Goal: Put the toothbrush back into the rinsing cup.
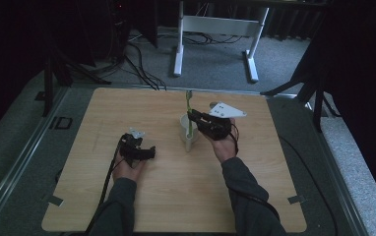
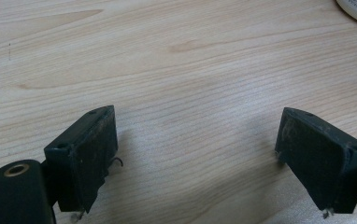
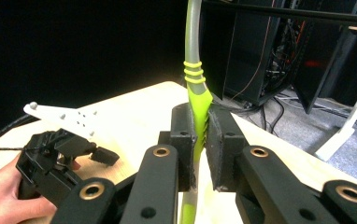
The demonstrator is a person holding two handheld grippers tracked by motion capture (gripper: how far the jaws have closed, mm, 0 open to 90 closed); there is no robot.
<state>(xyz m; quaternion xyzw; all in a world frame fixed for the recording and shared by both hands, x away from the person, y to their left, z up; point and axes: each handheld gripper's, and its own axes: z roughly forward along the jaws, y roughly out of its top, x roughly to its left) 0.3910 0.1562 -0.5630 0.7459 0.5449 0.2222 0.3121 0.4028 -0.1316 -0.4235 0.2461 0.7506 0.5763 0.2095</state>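
- A green toothbrush (image 1: 189, 114) is seen just right of centre in the high view, standing nearly upright in a white mug (image 1: 188, 132) on the wooden table (image 1: 176, 196).
- The right gripper (image 1: 194, 117) is clamped on the toothbrush handle (image 3: 199, 126); in the right gripper view both black pads are pressed against it at centre frame.
- The left gripper (image 1: 150, 152) is held low over the table, left of the mug and apart from it.
- In the left gripper view its jaws are spread wide over bare wood, with nothing between them.
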